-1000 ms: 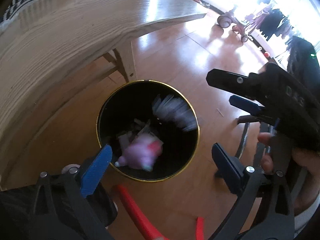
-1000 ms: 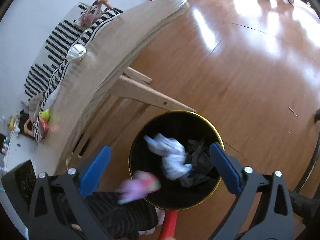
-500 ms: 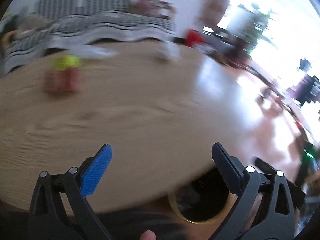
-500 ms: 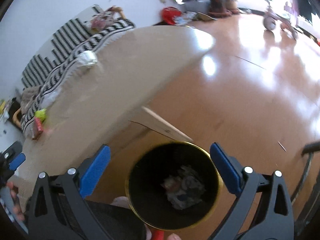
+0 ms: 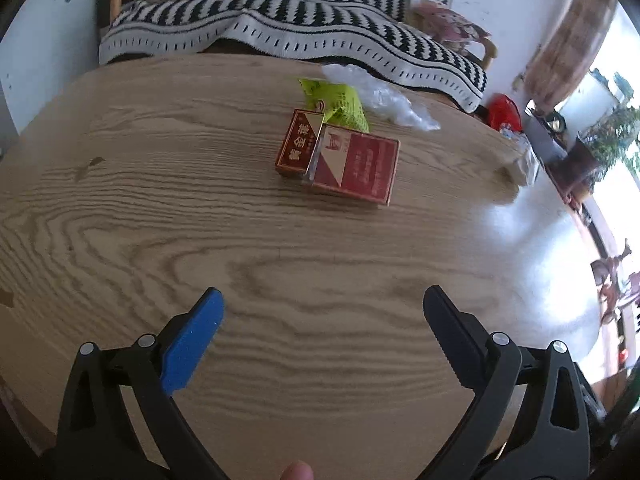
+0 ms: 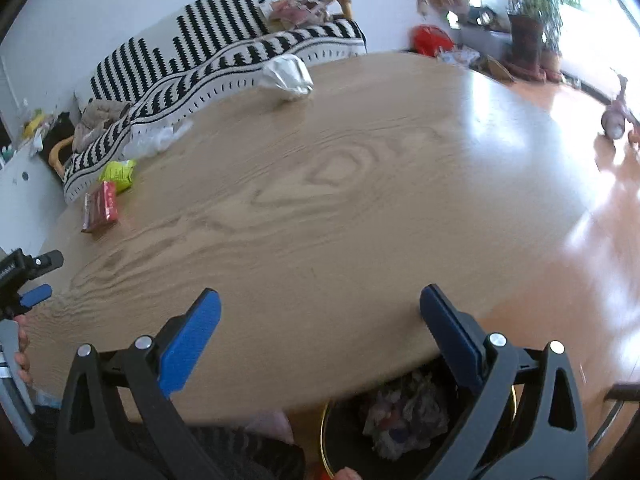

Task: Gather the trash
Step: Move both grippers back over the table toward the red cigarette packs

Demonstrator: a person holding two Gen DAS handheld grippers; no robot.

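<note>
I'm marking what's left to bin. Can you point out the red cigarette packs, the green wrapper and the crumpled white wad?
red cigarette packs (image 5: 352,164), left wrist view, front face of the larger pack.
green wrapper (image 5: 340,101), left wrist view, its printed middle.
crumpled white wad (image 6: 288,76), right wrist view, centre of the wad.

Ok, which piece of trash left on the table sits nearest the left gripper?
The red cigarette pack, straight ahead of the open left gripper. The green wrapper and clear plastic lie behind it; the crumpled white wad is farthest.

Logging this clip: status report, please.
Left gripper and right gripper open, empty. Red packs, green wrapper, clear plastic on table. Path unobstructed.
</note>
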